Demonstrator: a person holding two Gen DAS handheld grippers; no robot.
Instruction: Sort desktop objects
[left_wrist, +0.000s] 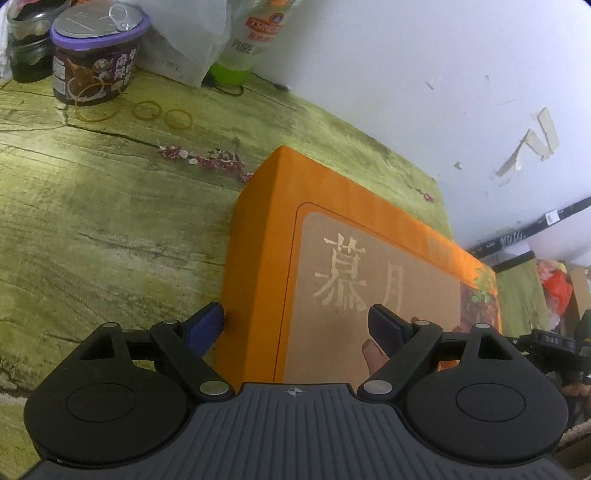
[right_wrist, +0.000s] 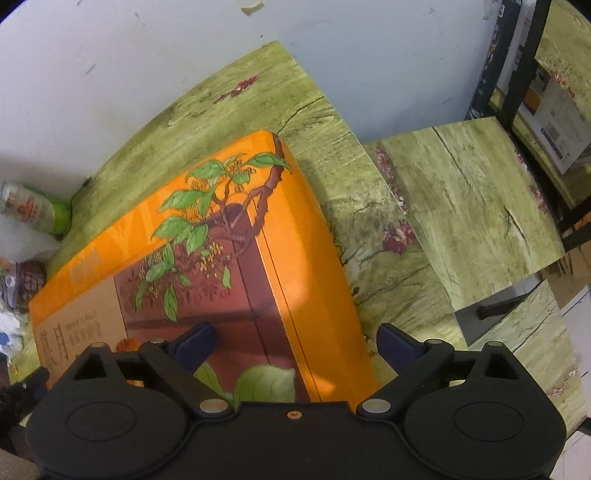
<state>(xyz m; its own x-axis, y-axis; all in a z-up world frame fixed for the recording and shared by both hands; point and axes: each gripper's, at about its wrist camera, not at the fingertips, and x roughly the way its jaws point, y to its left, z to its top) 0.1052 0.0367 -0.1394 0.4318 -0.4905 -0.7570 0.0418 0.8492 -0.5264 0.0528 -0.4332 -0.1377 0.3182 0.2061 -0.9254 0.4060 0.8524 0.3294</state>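
Note:
A large orange gift box with pale characters on a tan panel lies flat on the green wood-patterned table. My left gripper is open over the box's left end. Its left finger hangs beside the orange side wall and its right finger is above the lid. In the right wrist view the same box shows a painted leafy branch. My right gripper is open across the box's right edge, with one finger over the lid and the other off the side above the table.
A purple-lidded jar, a dark jar, a green-based bottle, a plastic bag and rubber bands sit at the back left by the white wall. A lower green-topped stand and a black frame are to the right.

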